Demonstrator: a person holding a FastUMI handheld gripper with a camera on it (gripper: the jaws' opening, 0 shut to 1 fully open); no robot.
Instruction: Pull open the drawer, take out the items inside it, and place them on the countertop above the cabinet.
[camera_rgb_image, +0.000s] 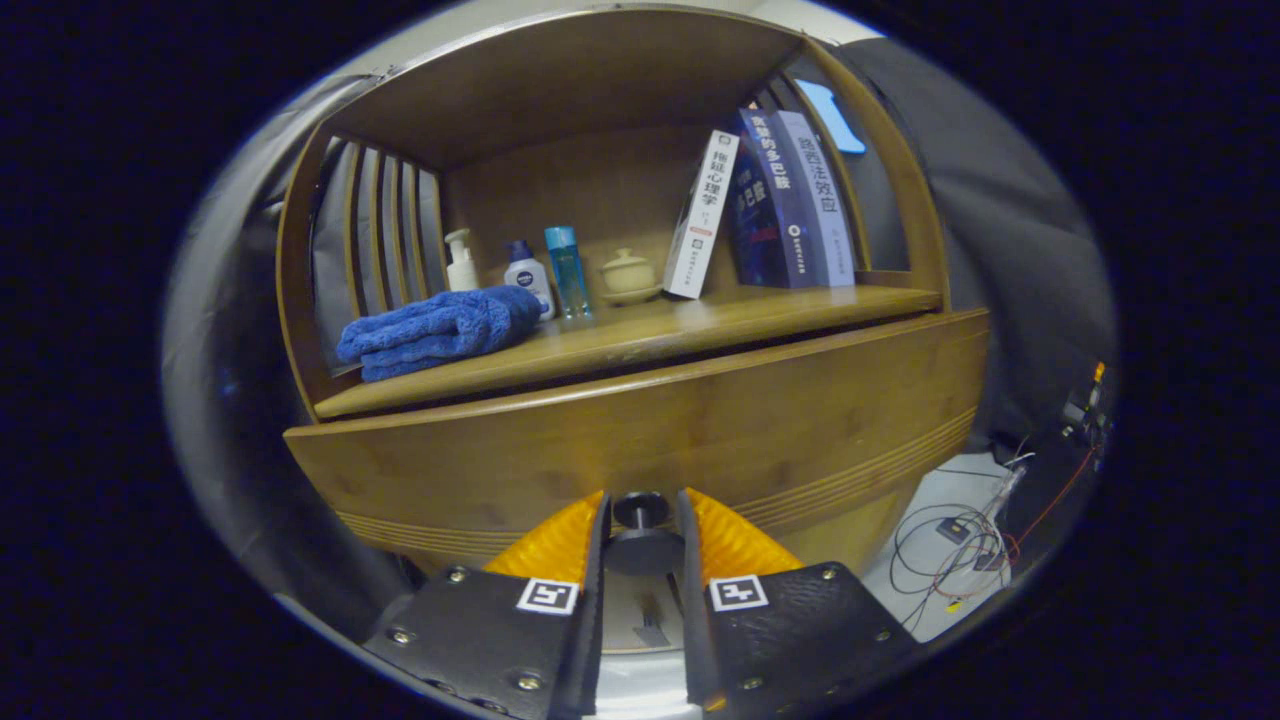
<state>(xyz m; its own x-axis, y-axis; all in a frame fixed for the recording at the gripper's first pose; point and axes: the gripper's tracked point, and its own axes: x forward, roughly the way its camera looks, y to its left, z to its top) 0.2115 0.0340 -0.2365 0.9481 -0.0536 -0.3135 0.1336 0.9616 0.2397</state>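
Both jaws clamp drawer knob (641, 512) | gripper (643, 530) level, facing drawer (640, 440)

We see the wooden cabinet's countertop (700, 325), our desk here, roofed by a shelf frame with slatted sides. Resting on it toward the slatted left end is a folded blue towel (440, 330), and behind it stand a white pump bottle (461, 262), a white bottle with a dark cap (527, 275) and a slim blue bottle (567, 270). Next along the desk we find a small cream lidded cup on a saucer (629, 275), a white book (703, 215) leaning, and two dark and pale books (790, 200) standing against the right side.
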